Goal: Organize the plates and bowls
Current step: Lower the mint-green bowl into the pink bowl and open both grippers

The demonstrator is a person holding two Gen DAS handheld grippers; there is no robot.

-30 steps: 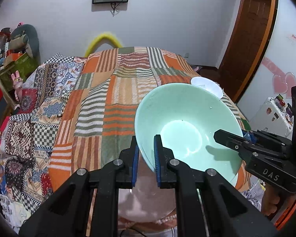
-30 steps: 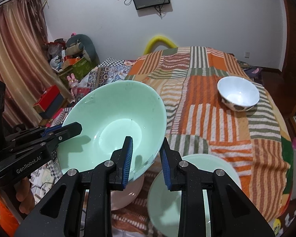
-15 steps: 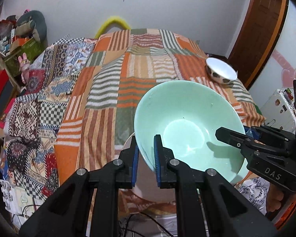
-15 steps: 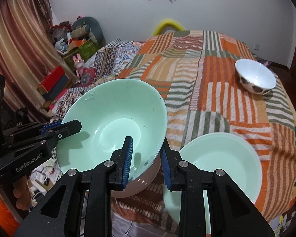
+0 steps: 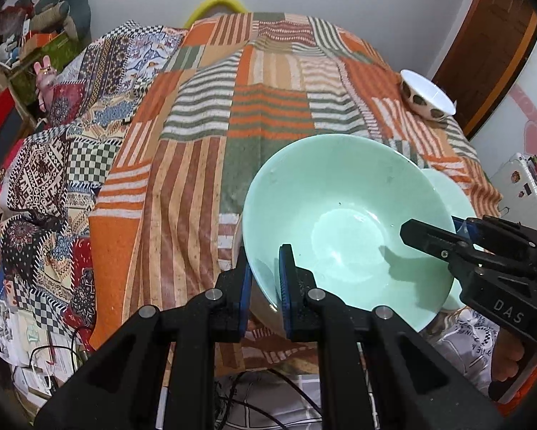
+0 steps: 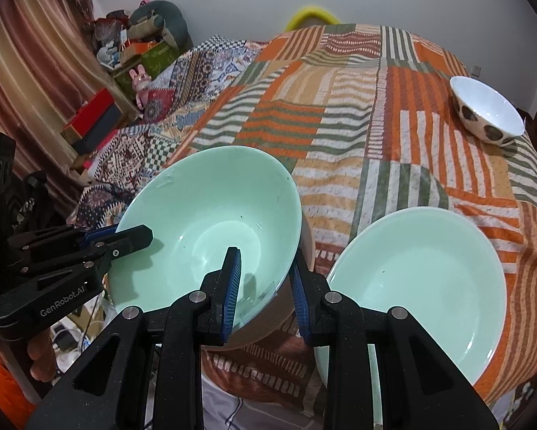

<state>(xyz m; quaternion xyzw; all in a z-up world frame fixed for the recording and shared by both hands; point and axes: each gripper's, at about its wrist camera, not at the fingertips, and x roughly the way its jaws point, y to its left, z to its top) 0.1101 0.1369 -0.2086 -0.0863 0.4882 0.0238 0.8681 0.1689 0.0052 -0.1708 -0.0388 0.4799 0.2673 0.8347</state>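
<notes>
bed with striped orange patchwork cover | wide pale-green ceramic bowl, rim clamped by left claw at 9 o'clock, right claw at 5 | pale-green plate just beside, 3 o'clock | white spotted bowl at 1 o'clock, well apart

Both hand-held grippers black plastic w/ blue ribbed pads, silver screws. Left hand-held gripper marked "GenRobot.AI"; right hand-held gripper marked "DAS". Orange handle edge by the right one.
</notes>
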